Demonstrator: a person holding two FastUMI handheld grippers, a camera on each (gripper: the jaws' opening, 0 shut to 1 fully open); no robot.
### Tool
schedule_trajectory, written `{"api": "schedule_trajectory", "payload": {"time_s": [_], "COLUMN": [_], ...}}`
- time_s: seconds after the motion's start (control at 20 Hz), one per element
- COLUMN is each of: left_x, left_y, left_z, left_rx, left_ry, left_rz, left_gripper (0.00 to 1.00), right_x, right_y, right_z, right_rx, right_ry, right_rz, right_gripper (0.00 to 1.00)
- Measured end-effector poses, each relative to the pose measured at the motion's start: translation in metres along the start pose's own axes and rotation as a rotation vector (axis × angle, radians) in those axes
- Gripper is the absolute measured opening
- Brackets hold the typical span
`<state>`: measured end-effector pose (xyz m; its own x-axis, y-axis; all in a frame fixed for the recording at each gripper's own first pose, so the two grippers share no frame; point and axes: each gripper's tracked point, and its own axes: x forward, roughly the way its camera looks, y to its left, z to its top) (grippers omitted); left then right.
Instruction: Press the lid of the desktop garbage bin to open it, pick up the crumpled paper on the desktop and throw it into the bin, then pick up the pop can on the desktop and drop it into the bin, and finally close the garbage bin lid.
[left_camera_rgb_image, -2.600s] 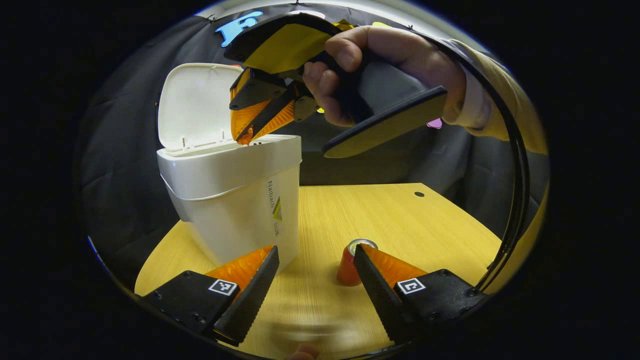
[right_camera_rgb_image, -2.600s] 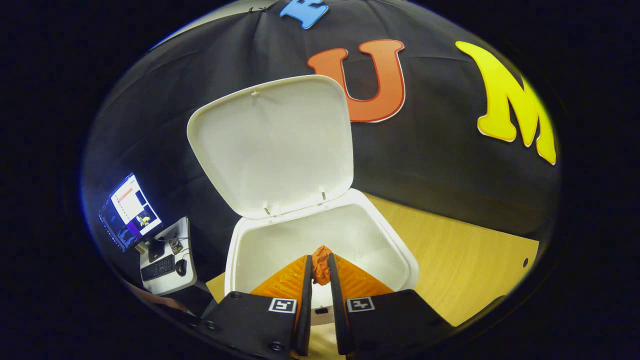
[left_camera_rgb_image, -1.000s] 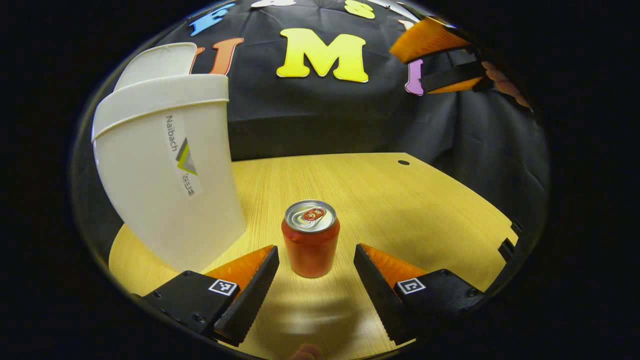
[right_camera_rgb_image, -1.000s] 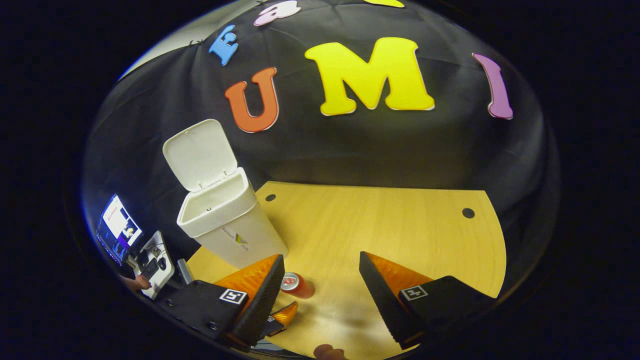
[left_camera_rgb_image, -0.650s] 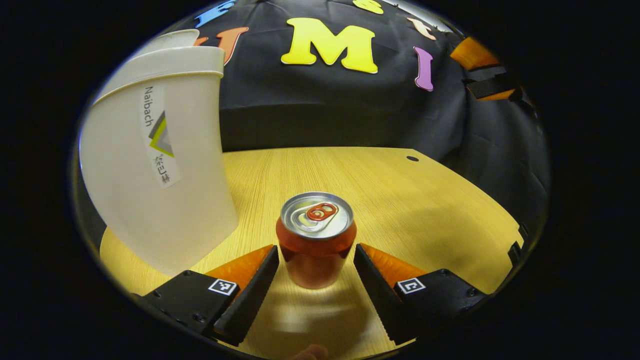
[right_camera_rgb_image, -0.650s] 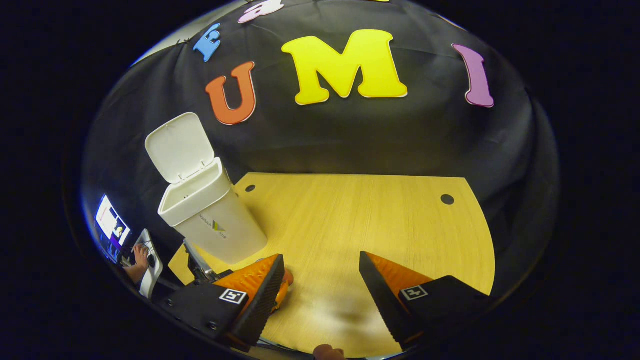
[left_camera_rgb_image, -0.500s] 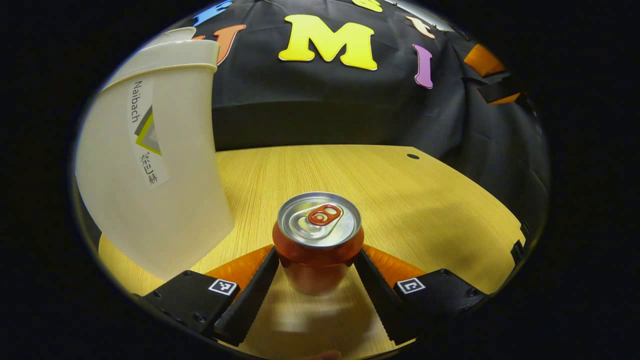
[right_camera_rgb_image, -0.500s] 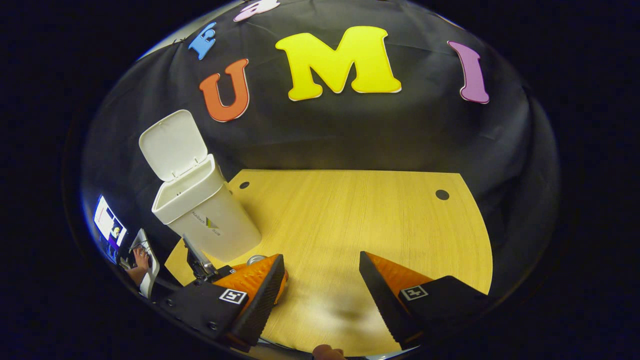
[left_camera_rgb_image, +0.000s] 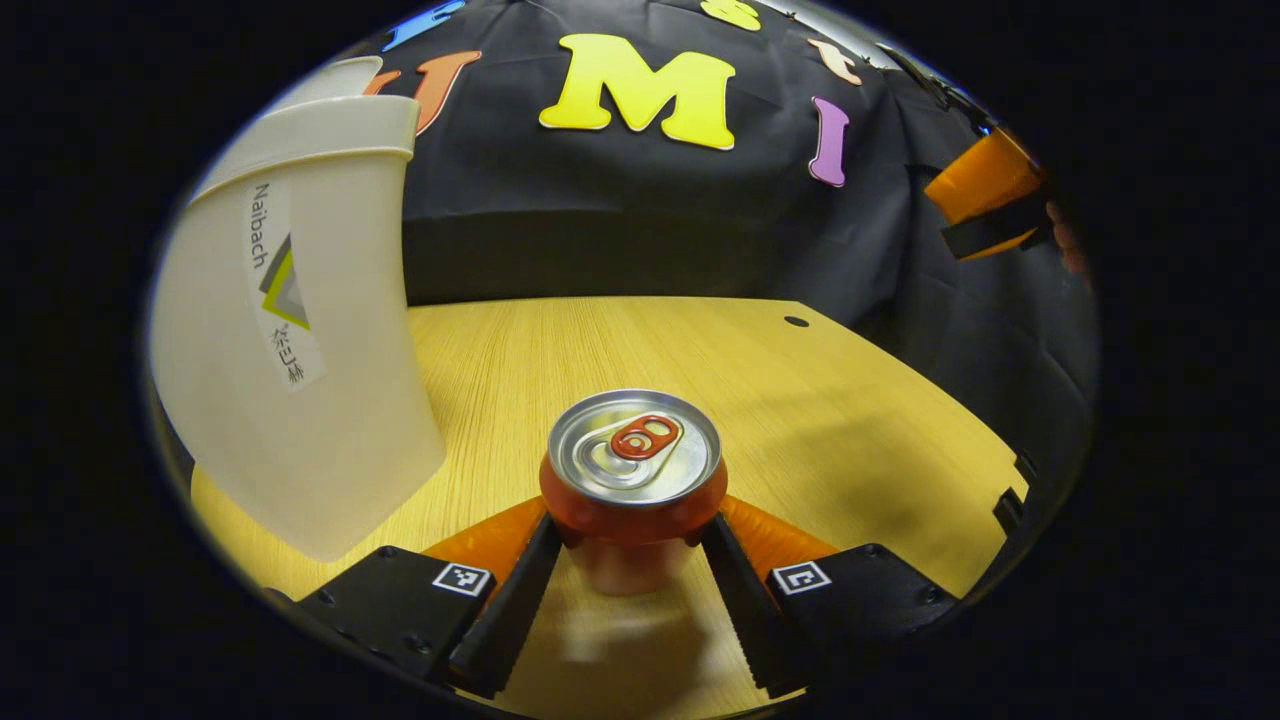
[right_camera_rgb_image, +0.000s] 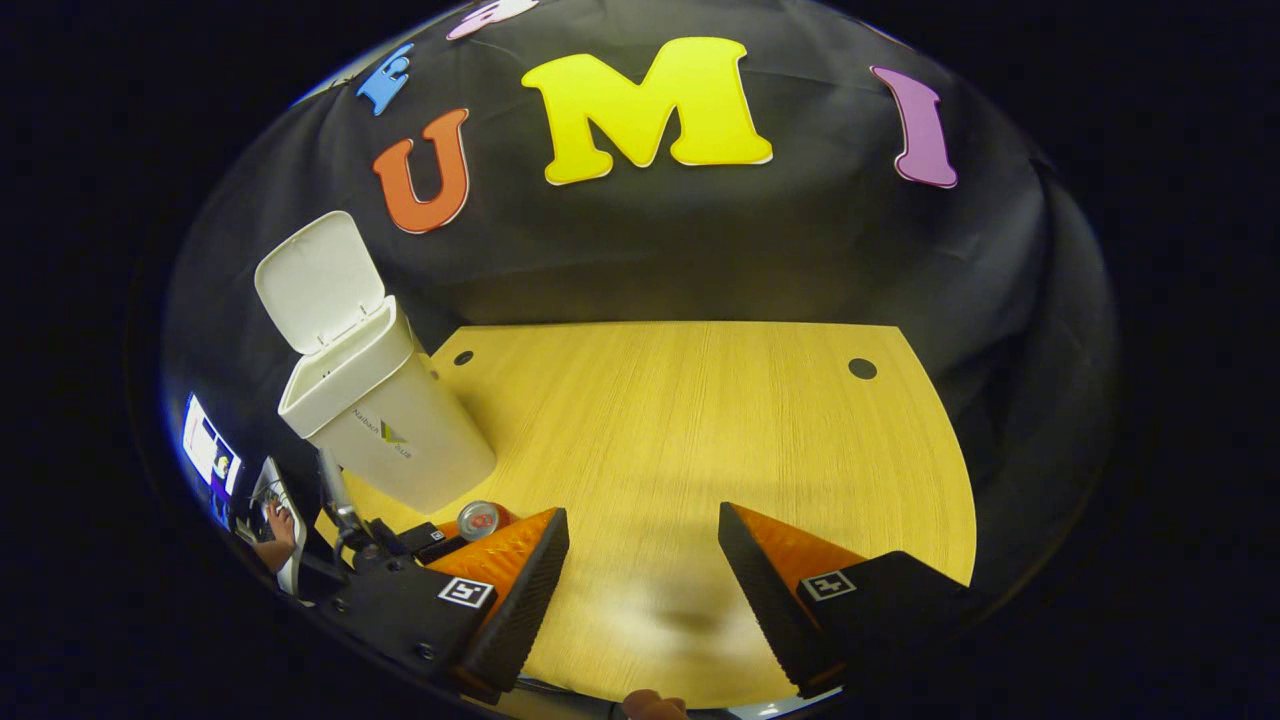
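The left gripper pinched the red aluminium pop can upright on the yellow wooden worktop beside the lid-up white plastic bin, while the right gripper hung spread over bare worktop.

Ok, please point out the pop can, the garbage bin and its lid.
pop can (left_camera_rgb_image: 633, 458), left gripper view, on its silver top.
garbage bin (right_camera_rgb_image: 410, 455), right gripper view, on its front wall.
lid (right_camera_rgb_image: 318, 280), right gripper view, on the raised lid's inner face.
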<state>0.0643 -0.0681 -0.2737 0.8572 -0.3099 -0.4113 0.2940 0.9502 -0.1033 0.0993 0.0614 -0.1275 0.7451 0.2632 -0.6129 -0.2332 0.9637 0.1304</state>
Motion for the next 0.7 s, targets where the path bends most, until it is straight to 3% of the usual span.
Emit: {"api": "schedule_trajectory", "payload": {"time_s": [0.1, 0.15, 0.35, 0.5, 0.7], "left_x": [-0.013, -0.021, -0.053, -0.077, -0.106], "left_y": [-0.004, -0.008, -0.013, -0.022, -0.010], "left_z": [0.015, 0.022, 0.058, 0.088, 0.137], "left_rx": [0.015, 0.017, 0.040, 0.020, 0.021], "left_ry": [-0.009, -0.010, -0.008, 0.012, 0.022], "left_rz": [0.014, 0.015, 0.053, 0.035, 0.090], "left_gripper": [0.87, 0.86, 0.86, 0.86, 0.87], "right_x": [0.000, 0.000, 0.002, 0.004, 0.008], "right_y": [-0.004, -0.006, -0.020, -0.037, -0.064], "right_z": [-0.003, -0.005, -0.014, -0.016, -0.001], "right_rx": [0.019, 0.027, 0.022, -0.003, 0.007], "right_ry": [0.002, 0.005, 0.010, 0.010, -0.017], "right_rz": [0.011, 0.017, 0.029, 0.034, 0.032], "right_gripper": [0.90, 0.95, 0.95, 0.95, 0.95]}}
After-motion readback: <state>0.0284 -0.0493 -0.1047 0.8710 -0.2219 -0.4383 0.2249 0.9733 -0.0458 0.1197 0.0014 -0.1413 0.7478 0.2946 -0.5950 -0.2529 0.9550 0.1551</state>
